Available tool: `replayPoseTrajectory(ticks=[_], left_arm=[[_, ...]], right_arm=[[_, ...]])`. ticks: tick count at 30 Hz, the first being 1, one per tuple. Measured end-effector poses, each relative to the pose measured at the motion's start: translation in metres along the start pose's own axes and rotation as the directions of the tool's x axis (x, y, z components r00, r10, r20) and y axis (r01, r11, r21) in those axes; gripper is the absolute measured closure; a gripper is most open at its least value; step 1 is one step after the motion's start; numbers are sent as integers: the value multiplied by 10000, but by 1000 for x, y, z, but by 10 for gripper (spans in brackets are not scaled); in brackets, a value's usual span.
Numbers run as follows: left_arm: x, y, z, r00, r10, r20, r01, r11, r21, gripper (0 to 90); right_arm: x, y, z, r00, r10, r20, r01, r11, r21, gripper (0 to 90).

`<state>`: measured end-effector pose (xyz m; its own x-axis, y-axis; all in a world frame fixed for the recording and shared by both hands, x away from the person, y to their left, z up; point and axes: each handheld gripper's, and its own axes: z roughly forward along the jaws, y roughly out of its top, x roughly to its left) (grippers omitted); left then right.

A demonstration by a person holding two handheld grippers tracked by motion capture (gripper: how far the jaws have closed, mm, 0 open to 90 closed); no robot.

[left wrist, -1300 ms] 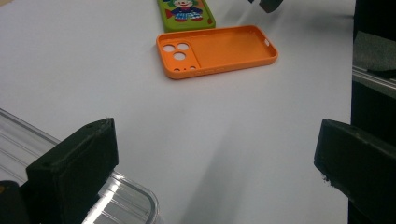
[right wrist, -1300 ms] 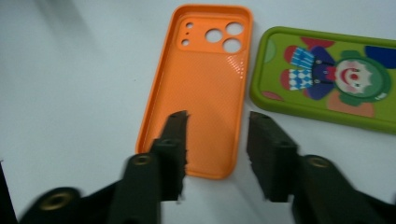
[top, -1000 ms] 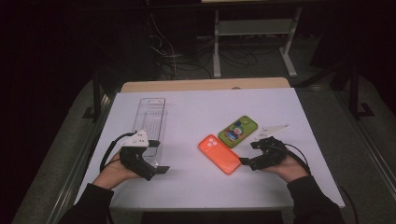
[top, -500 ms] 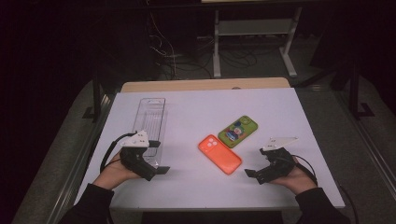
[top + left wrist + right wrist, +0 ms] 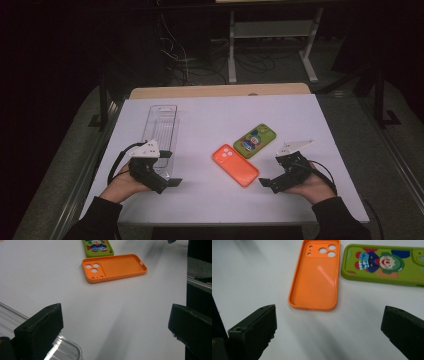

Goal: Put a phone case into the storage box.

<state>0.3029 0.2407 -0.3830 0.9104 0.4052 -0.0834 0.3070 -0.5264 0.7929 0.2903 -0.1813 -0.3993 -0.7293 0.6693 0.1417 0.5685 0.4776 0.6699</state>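
An orange phone case (image 5: pixel 235 165) lies hollow side up at the middle of the white table (image 5: pixel 215 115). A green case with a clown picture (image 5: pixel 255 140) rests just behind it, to its right. My right gripper (image 5: pixel 267 181) sits near the front right and points left at the orange case (image 5: pixel 315 282). Its jaws have just been opening and stand wide apart with nothing between them. My left gripper (image 5: pixel 167 181) rests at the front left, open and empty, aimed across the table at the orange case (image 5: pixel 113 267).
A clear plastic tray (image 5: pixel 161 131) stands lengthwise at the left, and its near corner (image 5: pixel 67 347) lies beside my left jaw. The green case (image 5: pixel 384 265) nearly touches the orange one. Beyond the table are a wooden edge, cables and a metal stand.
My right gripper has drawn back from the near end of the orange case, to the right, with its jaws wider apart. The orange case stays on the table. The left hand has not moved.
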Motion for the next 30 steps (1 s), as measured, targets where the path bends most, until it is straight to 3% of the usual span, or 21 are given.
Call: replayPoseTrajectory(ticks=[7, 30], left_arm=[[0, 0, 0, 10000, 17, 18, -17, 10000, 8, 0], [0, 1, -1, 10000, 8, 35, -8, 10000, -42, 0]], right_arm=[[4, 17, 2, 9994, 73, 345, -68, 9999, -142, 0], [11, 58, 32, 9981, 285, 540, -280, 9996, -90, 0]])
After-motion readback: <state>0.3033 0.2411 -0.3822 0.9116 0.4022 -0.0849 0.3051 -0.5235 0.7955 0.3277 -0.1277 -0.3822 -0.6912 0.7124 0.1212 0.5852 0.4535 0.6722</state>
